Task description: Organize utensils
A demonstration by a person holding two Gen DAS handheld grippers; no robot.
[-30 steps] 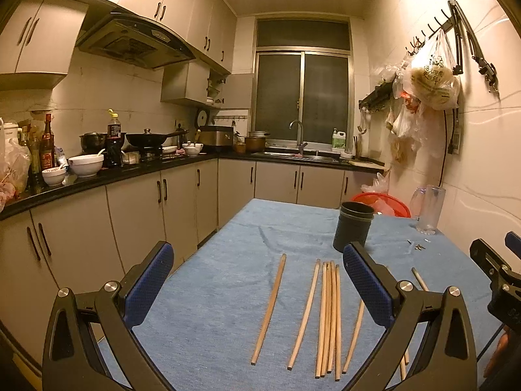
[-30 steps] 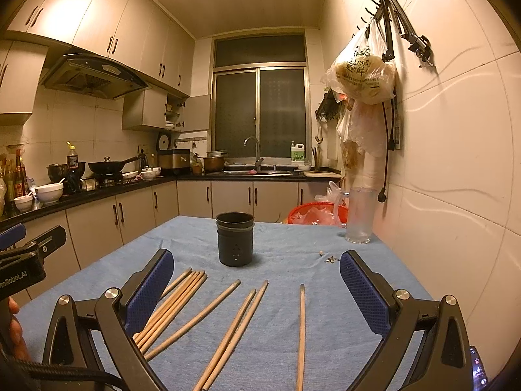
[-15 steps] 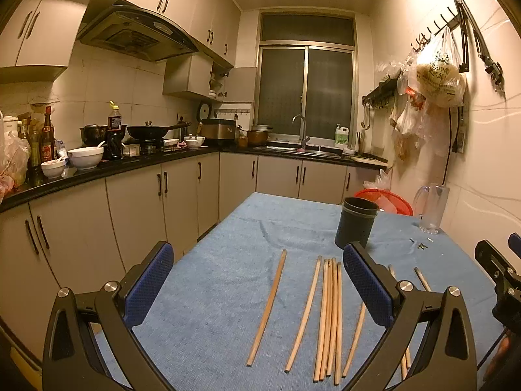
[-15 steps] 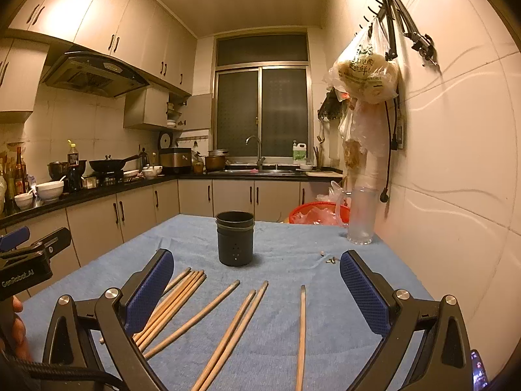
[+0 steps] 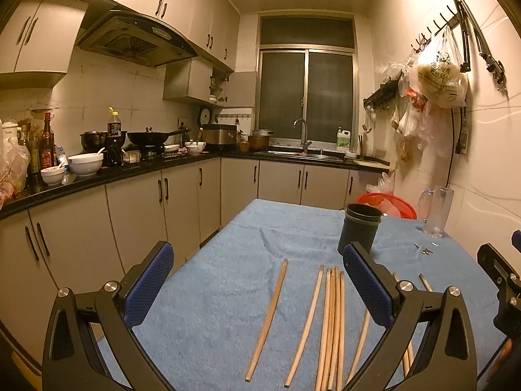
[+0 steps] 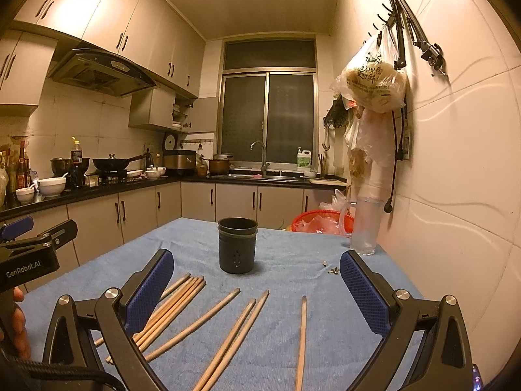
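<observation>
A kitchen table covered with a blue cloth (image 6: 293, 325) stands in a warmly lit room, and wooden chopsticks (image 6: 192, 322) lie scattered flat across it. They are long, thin, pale-brown sticks, about ten in all. Several lie bunched side by side in a tight bundle (image 5: 332, 322) toward the left, and the others lie singly or in loose pairs, well apart, fanning toward the right. Beyond them, near the middle of the table, a dark cylindrical utensil holder (image 6: 237, 244) stands upright and appears empty, with small drain holes low on its wall. The sticks look light and stiff, smooth enough to roll or slip, and they lie so low on the soft cloth that pinching one near its middle, across its width, seems the surest hold; taking one from the bundle would likely disturb its neighbours. A person holds two handheld grippers low over the near edge of the table. The left gripper (image 5: 260, 283) hovers with its blue-padded fingers spread wide and nothing between them, the sticks just ahead of it. The right gripper (image 6: 257, 285) is likewise spread wide and empty, facing the loose sticks and the holder. A clear plastic jug (image 6: 366, 224) stands by the wall at the right.
</observation>
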